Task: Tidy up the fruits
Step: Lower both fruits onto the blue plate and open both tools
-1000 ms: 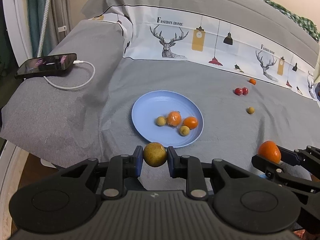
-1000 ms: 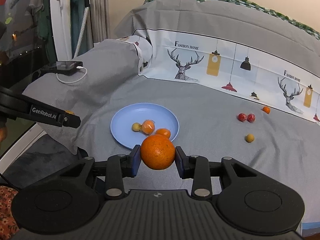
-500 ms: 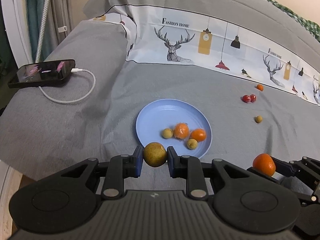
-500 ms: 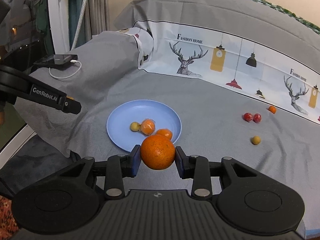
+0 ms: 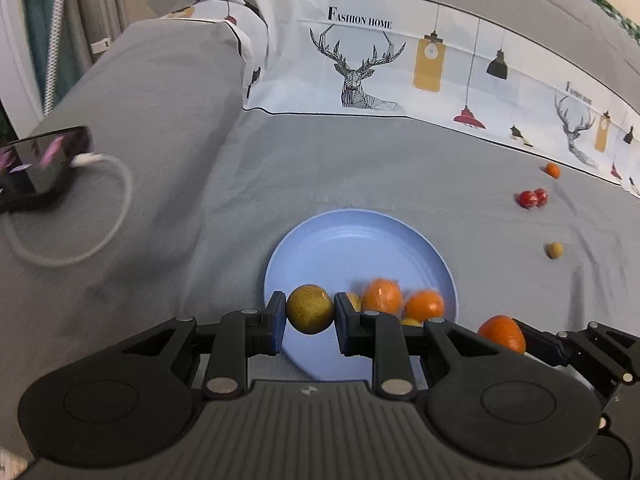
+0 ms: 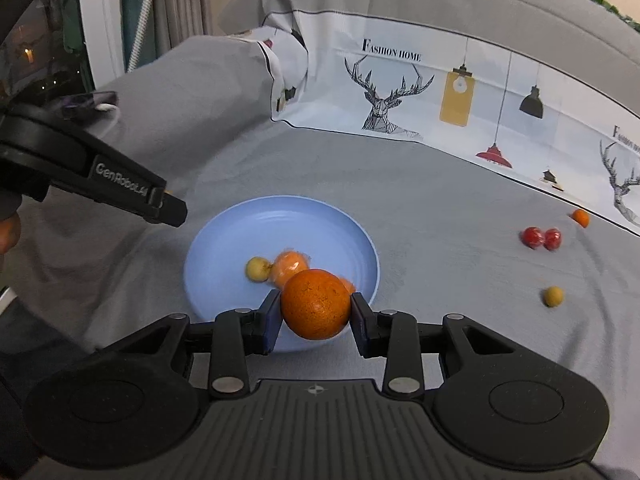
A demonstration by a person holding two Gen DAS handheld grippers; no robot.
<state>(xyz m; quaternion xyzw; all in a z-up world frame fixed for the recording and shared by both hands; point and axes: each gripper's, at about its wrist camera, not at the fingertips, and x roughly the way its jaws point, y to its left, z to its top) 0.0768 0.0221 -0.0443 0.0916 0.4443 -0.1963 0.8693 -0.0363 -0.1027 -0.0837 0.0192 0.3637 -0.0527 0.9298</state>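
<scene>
Two fruits were already in hand, both on the near side of the blue plate (image 5: 316, 240). The left gripper (image 5: 310, 314) was clamped on a yellow-green fruit (image 5: 310, 309), poised over the plate's near-left rim, with bare plate floor just ahead of its fingertips. The right gripper (image 6: 315, 312) was clenched on a large orange (image 6: 315, 303) over the plate's near-right rim; in the left wrist view that orange appeared just outside the plate's near-right edge. On the plate, toward its near side, lay two smaller orange fruits (image 5: 402, 300) and small yellowish ones (image 6: 257, 268), so the open floor was on the plate's far and left parts. Judging by this, each release would call for a short forward carry past the rim, and the left gripper seemed nearer the open floor. Round fruit might roll on release and knock the cluster. Well to the right of the plate on the grey sheet (image 5: 400, 168) two red fruits (image 5: 532, 199), a tiny orange one (image 5: 552, 170) and a small yellow one (image 5: 555, 250) were not yet gathered.
</scene>
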